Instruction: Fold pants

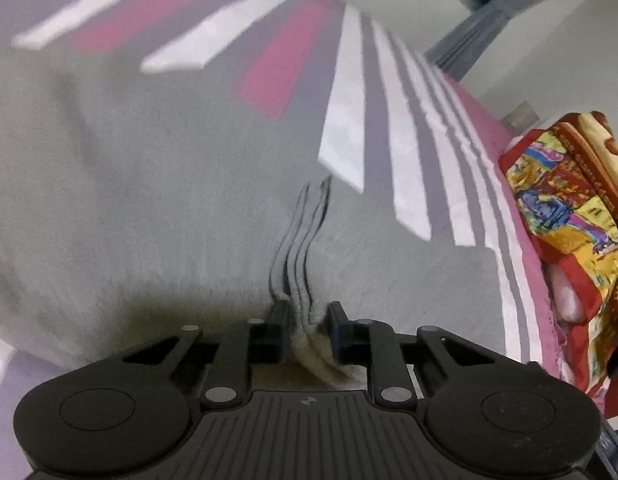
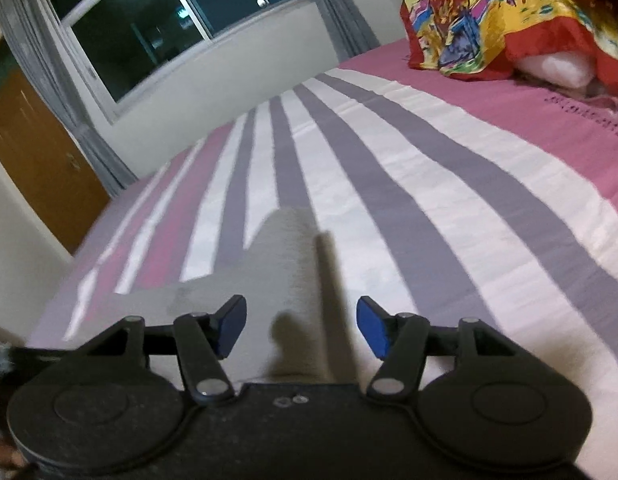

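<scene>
While one pair of light grey pants (image 1: 149, 208) lies spread over the striped bedspread (image 1: 345, 120), two hand-held grippers work at it. On the left wrist view the left gripper (image 1: 305, 312) has its two dark fingers drawn in on a bunched, ribbed hem edge of the pants, which rises in several thin stacked folds between the pads and runs forward away from the camera. On the right wrist view the right gripper (image 2: 301, 326) has its two blue-padded fingers spread wide, pinching nothing, with a narrow leg of the pants (image 2: 285, 260) lying flat between and beyond them and casting a dark shadow along its right side. That leg ends in a rounded tip on the bedspread (image 2: 429, 200), whose bands of white, grey and pink fan out toward the far edge of the bed. Broad, flat room stays open to the right of the leg and ahead of it. One multicoloured satin-looking cloth (image 2: 489, 16), red-bordered and glossy, is heaped at the far right corner over a white pillow (image 2: 553, 66). Behind the bed stand one dark window (image 2: 161, 28) with grey curtains (image 2: 341, 12) on either side, and one brown wooden door (image 2: 33, 152) to the left. The pants fabric looks soft and fleecy, matte against the smooth woven bedspread.
</scene>
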A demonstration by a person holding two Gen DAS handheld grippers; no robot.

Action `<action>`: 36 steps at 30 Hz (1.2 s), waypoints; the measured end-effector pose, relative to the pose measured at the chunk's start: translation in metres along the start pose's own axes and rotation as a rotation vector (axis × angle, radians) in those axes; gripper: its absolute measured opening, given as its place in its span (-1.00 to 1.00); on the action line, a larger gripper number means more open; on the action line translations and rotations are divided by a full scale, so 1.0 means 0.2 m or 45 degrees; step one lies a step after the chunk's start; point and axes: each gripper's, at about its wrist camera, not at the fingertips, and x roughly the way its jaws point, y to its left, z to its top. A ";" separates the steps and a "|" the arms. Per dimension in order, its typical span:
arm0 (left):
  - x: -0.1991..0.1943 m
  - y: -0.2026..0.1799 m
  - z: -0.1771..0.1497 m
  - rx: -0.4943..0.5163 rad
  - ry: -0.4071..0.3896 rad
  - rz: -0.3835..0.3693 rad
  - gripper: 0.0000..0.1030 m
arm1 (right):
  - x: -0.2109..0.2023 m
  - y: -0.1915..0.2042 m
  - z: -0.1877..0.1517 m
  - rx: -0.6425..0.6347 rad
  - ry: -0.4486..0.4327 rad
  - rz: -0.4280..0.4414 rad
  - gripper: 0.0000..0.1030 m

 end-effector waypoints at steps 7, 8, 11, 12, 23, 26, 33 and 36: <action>-0.31 0.11 0.14 0.084 -0.211 0.041 -0.62 | 0.09 0.12 0.00 -0.127 0.056 -0.015 -0.04; -0.32 0.14 0.15 0.096 -0.213 0.064 -0.62 | 0.10 0.15 0.00 -0.147 0.068 -0.004 -0.04; -0.24 0.20 0.12 0.153 -0.154 0.169 -0.61 | 0.18 0.26 -0.05 -0.206 0.126 0.036 -0.07; -0.19 0.23 0.10 0.170 -0.111 0.201 -0.61 | 0.21 0.30 -0.08 -0.240 0.146 0.042 -0.07; -0.21 0.30 0.14 0.128 -0.118 0.311 0.41 | 0.34 0.42 -0.15 -0.352 0.263 0.004 -0.08; -0.16 0.34 0.13 0.121 -0.076 0.370 0.42 | 0.38 0.49 -0.18 -0.367 0.277 0.026 -0.07; -0.20 0.40 0.14 0.086 -0.056 0.339 0.43 | 0.41 0.59 -0.25 -0.492 0.337 -0.006 0.00; -0.25 0.43 0.14 0.053 -0.062 0.332 0.43 | 0.36 0.62 -0.22 -0.437 0.317 0.051 -0.01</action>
